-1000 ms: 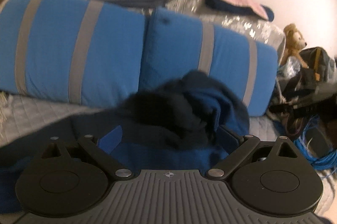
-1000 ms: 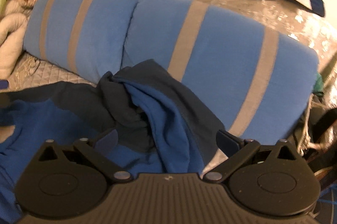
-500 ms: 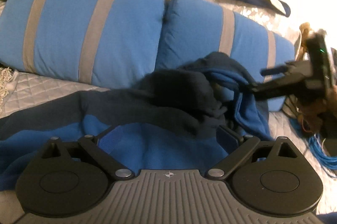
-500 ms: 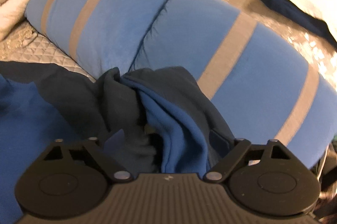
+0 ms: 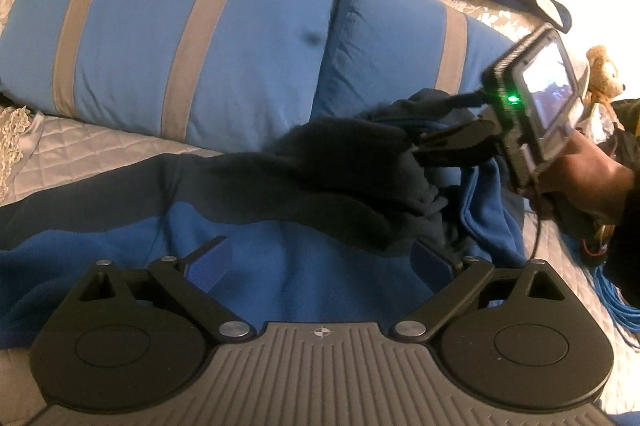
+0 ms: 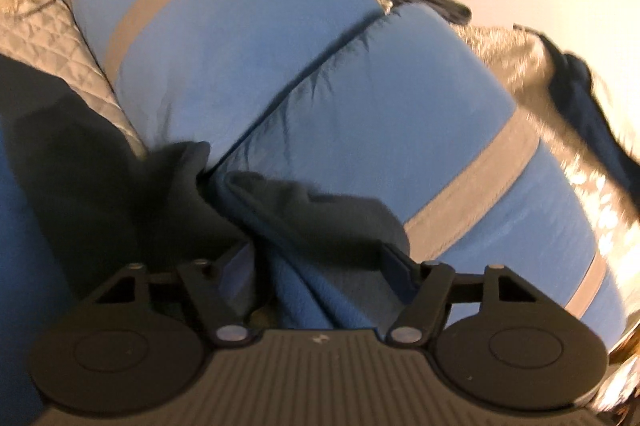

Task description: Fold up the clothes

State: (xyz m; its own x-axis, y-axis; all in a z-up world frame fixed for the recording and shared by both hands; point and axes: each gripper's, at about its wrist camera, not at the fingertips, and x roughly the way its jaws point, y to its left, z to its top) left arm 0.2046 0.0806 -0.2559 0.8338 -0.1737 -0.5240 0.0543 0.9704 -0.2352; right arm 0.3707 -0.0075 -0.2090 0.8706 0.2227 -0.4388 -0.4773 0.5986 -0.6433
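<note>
Blue-and-navy garment (image 5: 280,226) spread on the bed (image 5: 88,154) in front of two striped pillows (image 5: 168,38).
The left hand-held gripper (image 5: 320,258) has its fingers apart over the cloth. The right hand-held gripper (image 6: 316,266), also seen in the left view (image 5: 424,146), has a bunched fold between its fingers; a firm clamp cannot be told.

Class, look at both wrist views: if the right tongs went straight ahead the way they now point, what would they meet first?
Most likely the bunched blue and navy garment lying between the right tongs; just behind it sits the blue striped pillow. Depth is hard to judge here.
</note>
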